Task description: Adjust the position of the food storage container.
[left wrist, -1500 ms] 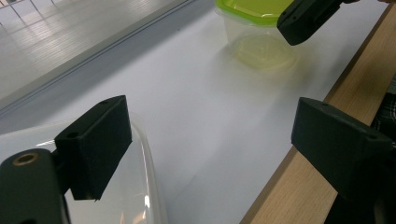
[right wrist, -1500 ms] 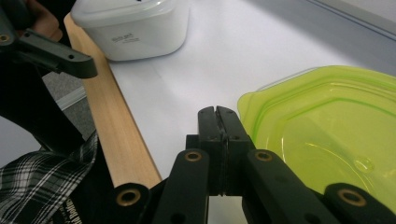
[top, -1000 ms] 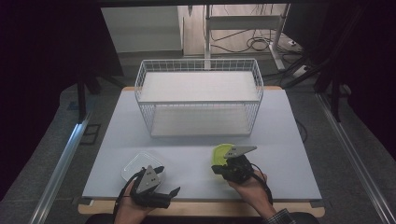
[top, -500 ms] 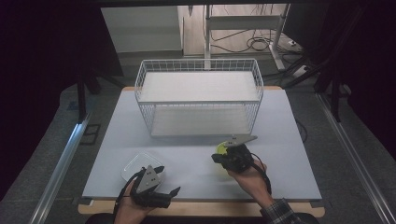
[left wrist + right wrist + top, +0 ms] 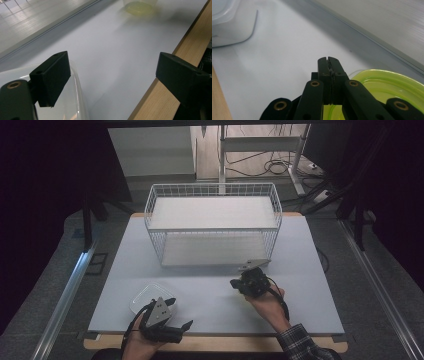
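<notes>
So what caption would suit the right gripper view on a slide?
Right tool shut on the rim of a yellow-green lid above the white table.

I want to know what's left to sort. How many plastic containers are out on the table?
2: a clear container at the near left beside the left gripper, and a yellow-green container gripped by its rim in the right gripper.

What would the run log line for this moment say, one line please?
right tongs: shut on yellow-green lid's rim, near wire basket | left tongs: open, one jaw over clear container
</notes>
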`<state>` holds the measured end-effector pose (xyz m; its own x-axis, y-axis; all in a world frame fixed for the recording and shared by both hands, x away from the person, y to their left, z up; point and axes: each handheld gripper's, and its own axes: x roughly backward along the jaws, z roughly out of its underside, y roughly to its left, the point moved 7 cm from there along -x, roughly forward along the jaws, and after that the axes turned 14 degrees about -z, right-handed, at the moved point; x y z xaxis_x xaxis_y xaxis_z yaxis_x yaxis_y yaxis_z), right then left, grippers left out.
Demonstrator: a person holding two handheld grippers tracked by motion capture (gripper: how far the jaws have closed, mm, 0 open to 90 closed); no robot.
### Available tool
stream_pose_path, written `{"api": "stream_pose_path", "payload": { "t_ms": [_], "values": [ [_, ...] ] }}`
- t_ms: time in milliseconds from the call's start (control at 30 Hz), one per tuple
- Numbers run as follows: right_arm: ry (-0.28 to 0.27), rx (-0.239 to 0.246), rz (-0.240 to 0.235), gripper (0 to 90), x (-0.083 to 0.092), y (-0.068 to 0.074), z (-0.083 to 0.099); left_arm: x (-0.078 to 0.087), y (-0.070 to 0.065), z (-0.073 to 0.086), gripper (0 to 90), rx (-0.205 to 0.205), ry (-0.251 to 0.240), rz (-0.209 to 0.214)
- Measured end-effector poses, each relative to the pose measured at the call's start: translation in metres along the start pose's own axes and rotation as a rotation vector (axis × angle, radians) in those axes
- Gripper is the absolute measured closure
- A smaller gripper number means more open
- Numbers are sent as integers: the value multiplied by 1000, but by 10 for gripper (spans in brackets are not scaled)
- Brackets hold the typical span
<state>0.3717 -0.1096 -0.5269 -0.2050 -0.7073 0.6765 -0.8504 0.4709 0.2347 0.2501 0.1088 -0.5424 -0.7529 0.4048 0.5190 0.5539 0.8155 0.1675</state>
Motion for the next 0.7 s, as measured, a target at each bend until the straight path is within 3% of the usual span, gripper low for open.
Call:
{"api": "stream_pose_path", "payload": {
  "t_ms": [200,400,567,667,700],
  "values": [
    [-9,-32,46,888,20,-17,13,0,0,0,129,8,3,2],
    [-29,-70,70,887,35,-27,24,3,2,-2,201,10,18,-9],
    [-28,-47,59,879,35,-17,24,14,12,-7,428,17,1,-25],
    [-26,-30,48,872,33,-10,24,25,33,-5,609,53,14,-54],
    [-26,-30,48,872,33,-10,24,25,33,-5,663,53,14,-54]
  ]
}}
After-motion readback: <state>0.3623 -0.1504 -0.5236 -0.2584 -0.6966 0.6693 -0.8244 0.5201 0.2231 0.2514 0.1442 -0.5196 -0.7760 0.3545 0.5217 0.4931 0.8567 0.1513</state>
